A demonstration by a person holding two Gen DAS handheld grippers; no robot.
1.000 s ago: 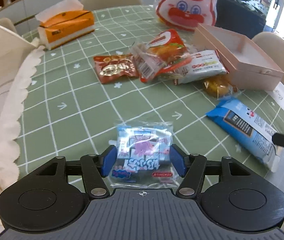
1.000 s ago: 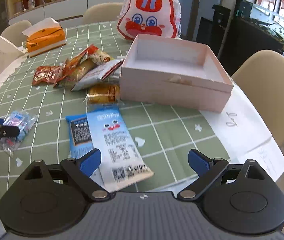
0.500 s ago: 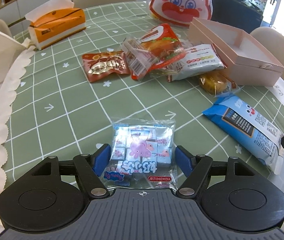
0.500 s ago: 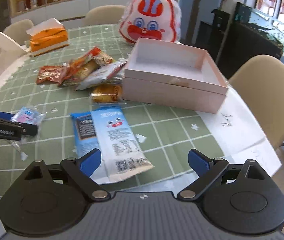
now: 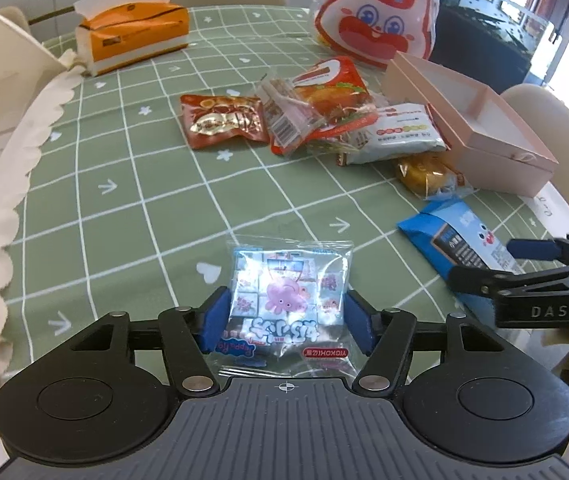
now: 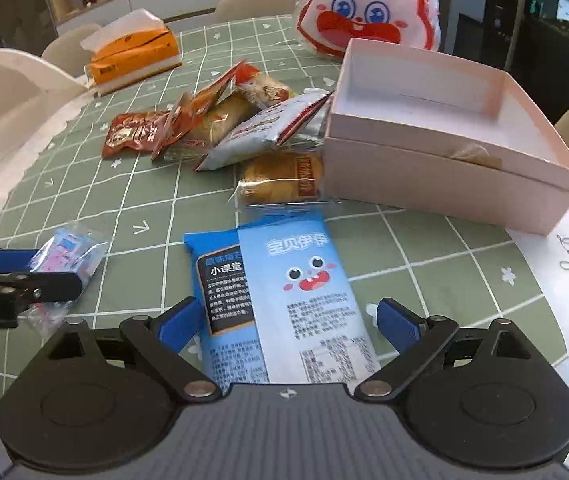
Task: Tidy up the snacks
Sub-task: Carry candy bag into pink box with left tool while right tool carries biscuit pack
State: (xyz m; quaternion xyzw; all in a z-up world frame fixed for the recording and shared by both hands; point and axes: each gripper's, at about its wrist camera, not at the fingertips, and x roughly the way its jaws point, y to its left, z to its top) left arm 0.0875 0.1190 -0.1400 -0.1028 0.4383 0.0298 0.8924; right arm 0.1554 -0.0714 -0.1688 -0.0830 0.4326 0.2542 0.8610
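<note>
The left gripper (image 5: 286, 320) is bracketing a clear candy pouch (image 5: 287, 300) lying on the green checked tablecloth (image 5: 124, 208); its blue pads are sitting right at the pouch's two side edges, but I cannot tell whether they are actually squeezing it. The pouch is showing a pink cartoon octopus, the words "Peppa Pig" upside down, and a red tag that is too small to read reliably.

The right gripper (image 6: 288, 320) is standing wide open around the near end of a long blue snack bag (image 6: 284, 300), with both pads clear of the wrapper. That bag is carrying Chinese lettering, a cartoon face with a red mouth, and a black panel of text. In the left wrist view the right gripper's arm is reading "DAS" at 3 o'clock.

At 12 o'clock from the blue bag a golden pastry (image 6: 280, 178) in clear wrap is lying against the open pink box (image 6: 436, 168). Four more packets are lying at 11 o'clock: one red-brown (image 6: 132, 136), one orange-red (image 6: 204, 108), one clear one holding a bread roll (image 6: 220, 120), one white-grey (image 6: 268, 132). That is making seven snacks on the cloth.

One orange tissue box (image 6: 132, 56) is sitting at 10 o'clock and one rabbit-face bag (image 6: 364, 8) at 12 o'clock behind the pink box
</note>
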